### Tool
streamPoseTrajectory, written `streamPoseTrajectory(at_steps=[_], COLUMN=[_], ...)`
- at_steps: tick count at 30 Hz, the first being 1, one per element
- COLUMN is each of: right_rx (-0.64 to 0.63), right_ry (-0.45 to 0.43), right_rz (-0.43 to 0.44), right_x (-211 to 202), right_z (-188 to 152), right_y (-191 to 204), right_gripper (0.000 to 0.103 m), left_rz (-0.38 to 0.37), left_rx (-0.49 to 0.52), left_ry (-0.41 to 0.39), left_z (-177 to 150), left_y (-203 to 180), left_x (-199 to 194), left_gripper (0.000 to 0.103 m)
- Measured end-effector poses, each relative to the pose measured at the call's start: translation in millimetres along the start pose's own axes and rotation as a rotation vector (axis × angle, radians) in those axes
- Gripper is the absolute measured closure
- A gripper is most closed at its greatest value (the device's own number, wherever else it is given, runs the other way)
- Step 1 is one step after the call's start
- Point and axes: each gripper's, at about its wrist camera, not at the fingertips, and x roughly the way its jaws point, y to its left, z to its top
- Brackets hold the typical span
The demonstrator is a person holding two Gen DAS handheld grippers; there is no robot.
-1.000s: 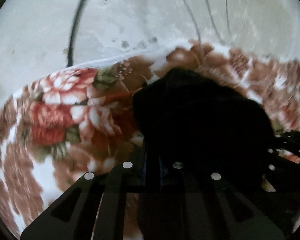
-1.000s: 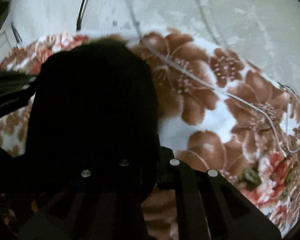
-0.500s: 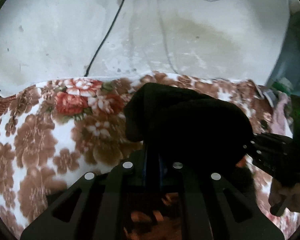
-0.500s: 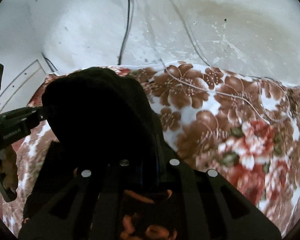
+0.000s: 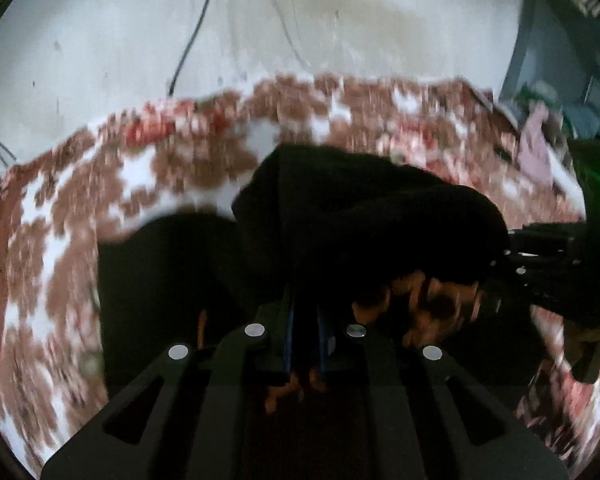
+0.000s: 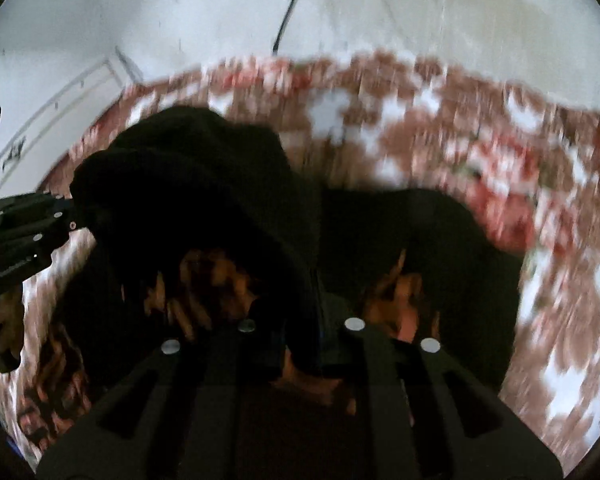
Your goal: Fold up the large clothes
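A black garment point(image 5: 360, 208) with an orange print lies bunched over a floral blanket point(image 5: 80, 184). My left gripper point(image 5: 304, 312) is shut on a fold of it, and the cloth rises in a hump right in front of the fingers. In the right wrist view the same black garment point(image 6: 188, 184) runs between the fingers of my right gripper point(image 6: 304, 320), whose jaws are opening with the cloth still pinched there. Each gripper shows in the other's view: the right one point(image 5: 548, 240) at the right edge, the left one point(image 6: 28, 224) at the left edge. Both views are blurred.
The floral blanket point(image 6: 460, 128) ends against a pale wall point(image 5: 100, 40). A black cable point(image 5: 188, 44) hangs down that wall from a power strip at the top. A pink cloth point(image 5: 536, 152) and dark furniture sit at the blanket's far right.
Both grippers have swept across the blanket, dragging the black garment along. More of the garment now spreads beneath them, and its orange print shows. The wall has drawn further off.
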Motion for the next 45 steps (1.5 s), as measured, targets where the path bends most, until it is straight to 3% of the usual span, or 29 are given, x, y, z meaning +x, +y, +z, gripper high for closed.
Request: streamPoseTrajectory(at_steps=[4,6,8,9,11,14,18,22,24,29,32,34,35,36,37,38,39,45], right_rx=[0.018,0.057,0.094,0.104,0.114,0.125,0.118,0.054,0.033,-0.027,-0.11,-0.117,-0.117,-0.117,-0.113,-0.101,-0.087,-0.037], right_ry=[0.111,0.169,0.202,0.215,0.232,0.233,0.166,0.097,0.081,0.08,0.077,0.116,0.126,0.136,0.146,0.17,0.182,0.081], right_rz=[-0.008,0.023,0.043,0.046,0.051,0.051,0.042,0.032,0.02,0.011,-0.046,0.003,0.01,0.007,0.017,0.045,0.046,0.058], right_x=[24,32,31,26,12,-11,-32,-29,-20,19,43,63,71,78,81,87,89,42], right_z=[-45,-66,-84,-93,-109,-117,-84,-32,-9,33,47,51,51,49,47,44,43,66], right_y=[2,-1,-6,-9,-17,-29,-38,-32,-28,-11,6,9,10,10,10,9,9,3], right_gripper=[0.07,0.041,0.035,0.027,0.02,0.02,0.015,0.014,0.008,0.007,0.005,0.005,0.005,0.015,0.028,0.065,0.082,0.089], left_rz=[0.032,0.03,0.029,0.042,0.016,-0.015,0.002,-0.002,-0.016,-0.112,-0.15,-0.168,-0.171,-0.17,-0.166,-0.153,-0.145,-0.135], left_rx=[-0.048,-0.063,-0.058,-0.036,-0.021,-0.012,-0.032,-0.106,-0.146,-0.246,-0.232,-0.209,-0.19,-0.178,-0.159,-0.136,-0.11,-0.016], left_ry=[0.046,0.068,0.109,0.13,0.16,0.185,0.182,0.144,0.123,0.13,0.15,0.164,0.184,0.197,0.204,0.21,0.214,0.076], left_z=[-53,-71,-86,-94,-107,-119,-107,-77,-60,-30,-20,-16,-15,-14,-15,-15,-14,29], left_y=[-6,-8,-8,-9,-8,0,19,40,48,59,52,46,40,38,35,32,27,14], left_x=[15,21,25,23,12,-19,-44,-38,-30,4,25,37,46,52,56,59,61,20], left_gripper=[0.095,0.093,0.081,0.077,0.056,0.047,0.046,0.043,0.042,0.039,0.039,0.039,0.042,0.044,0.066,0.089,0.09,0.092])
